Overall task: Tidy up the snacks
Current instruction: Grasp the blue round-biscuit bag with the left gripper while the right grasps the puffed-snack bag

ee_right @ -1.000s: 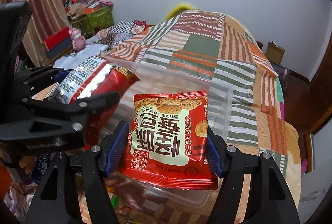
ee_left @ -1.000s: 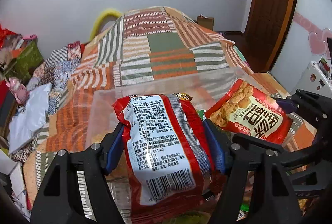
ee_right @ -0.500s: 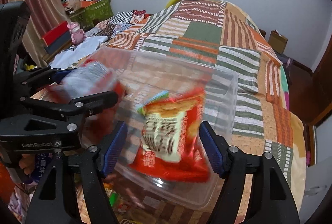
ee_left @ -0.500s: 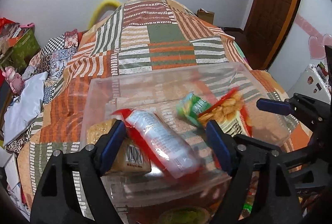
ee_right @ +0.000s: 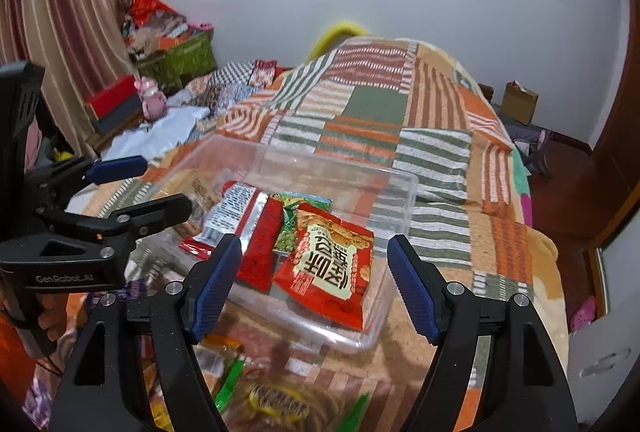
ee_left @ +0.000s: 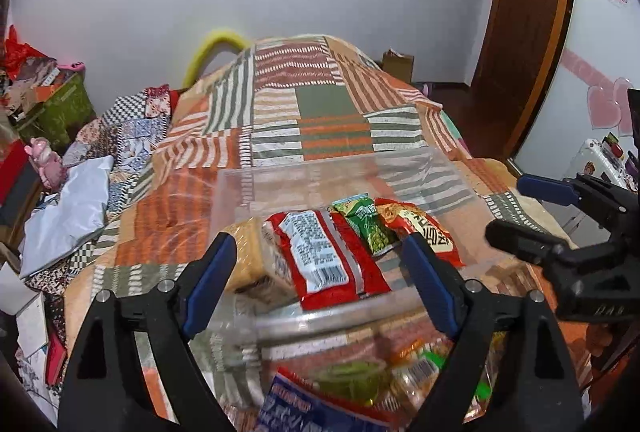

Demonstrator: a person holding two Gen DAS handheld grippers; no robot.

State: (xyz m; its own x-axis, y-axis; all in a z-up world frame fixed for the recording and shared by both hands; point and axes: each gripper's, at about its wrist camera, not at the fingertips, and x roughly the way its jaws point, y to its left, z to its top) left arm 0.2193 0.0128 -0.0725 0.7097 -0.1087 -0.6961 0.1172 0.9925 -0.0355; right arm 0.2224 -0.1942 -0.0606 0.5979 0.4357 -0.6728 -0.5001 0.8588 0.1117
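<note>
Nearest the cameras, at 6 o'clock in both wrist views, several loose snack packets (ee_left: 352,384) lie on the bed, blurred, outside the box; I judge they are the ones waiting to be sorted. Above them the left hand-held gripper (ee_left: 316,272) hangs with its jaws spread and holds nothing, and the right hand-held gripper (ee_right: 314,282) is also spread and empty, so both look free for the next pick. Just beyond, the clear plastic box (ee_right: 404,200) rests on the patchwork bedspread (ee_left: 336,112). Inside lie 4 packs side by side: a tan biscuit pack (ee_left: 250,252) at 9 o'clock, a red packet with a white label (ee_left: 324,256) next, a small green packet (ee_left: 366,222), then the red cracker bag (ee_right: 332,264) at 3 o'clock.
</note>
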